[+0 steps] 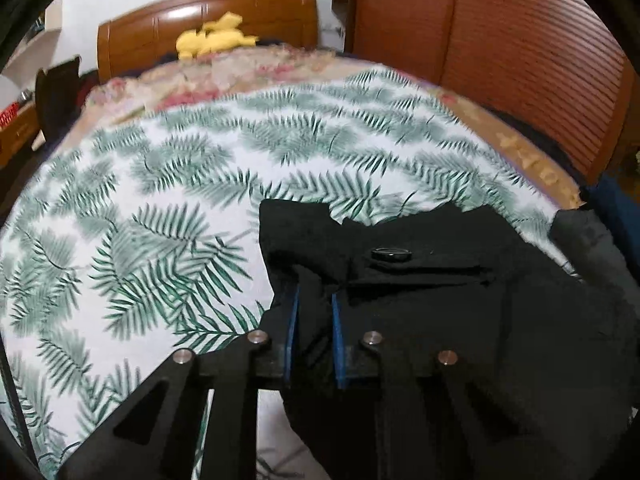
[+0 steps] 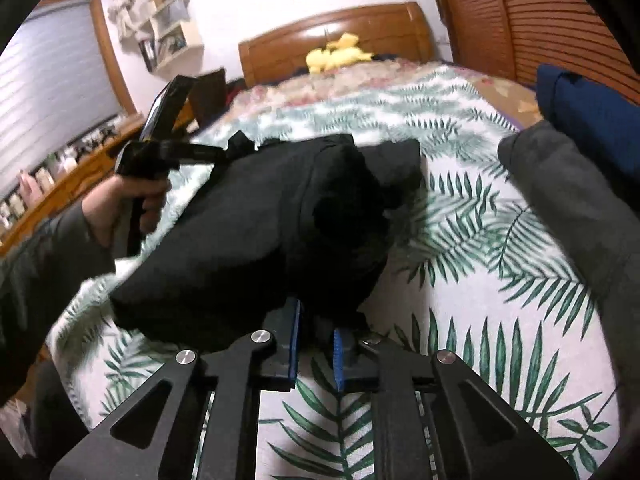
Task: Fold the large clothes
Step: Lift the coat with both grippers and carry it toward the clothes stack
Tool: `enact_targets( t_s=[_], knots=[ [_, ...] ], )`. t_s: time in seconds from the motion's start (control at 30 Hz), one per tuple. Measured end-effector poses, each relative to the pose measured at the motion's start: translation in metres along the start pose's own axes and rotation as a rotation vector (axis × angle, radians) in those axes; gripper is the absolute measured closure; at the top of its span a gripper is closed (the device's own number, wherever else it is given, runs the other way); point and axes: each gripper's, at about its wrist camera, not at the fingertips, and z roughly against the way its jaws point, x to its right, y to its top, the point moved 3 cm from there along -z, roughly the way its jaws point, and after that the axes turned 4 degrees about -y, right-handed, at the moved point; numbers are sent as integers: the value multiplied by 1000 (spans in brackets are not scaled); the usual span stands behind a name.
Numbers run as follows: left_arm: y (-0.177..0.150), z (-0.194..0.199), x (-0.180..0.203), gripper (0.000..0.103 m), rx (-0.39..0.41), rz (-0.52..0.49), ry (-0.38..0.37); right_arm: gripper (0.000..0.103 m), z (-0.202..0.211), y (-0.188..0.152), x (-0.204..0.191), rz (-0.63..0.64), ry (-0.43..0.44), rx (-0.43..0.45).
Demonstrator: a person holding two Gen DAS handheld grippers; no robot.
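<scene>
Black garment (image 2: 256,232) lies bunched on the leaf-print bedspread (image 1: 160,184), held at two edges. The left gripper (image 1: 314,312) has its blue pads pinched on a fold of it; the right gripper (image 2: 316,320) is narrowed on the near hem, though how firmly I cannot tell. That hem could slip out if the two pull apart. Open bedspread stretches far and left; grey and navy folded clothes (image 2: 568,184) crowd the right edge.

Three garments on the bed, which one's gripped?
The black garment: both grippers pinch it. The grey one and navy one lie untouched at the right edge.
</scene>
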Motion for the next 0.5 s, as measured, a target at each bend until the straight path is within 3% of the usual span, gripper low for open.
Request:
enact_targets(
  t_s=[0.23,0.5],
  knots=[
    [-19,80,36,93,85,-32,-31,94,35,2,5,-52,10,99],
    [-54,139,61,93,94,-58,-63,95,82,-8,-14,-30,-19,136]
  ],
)
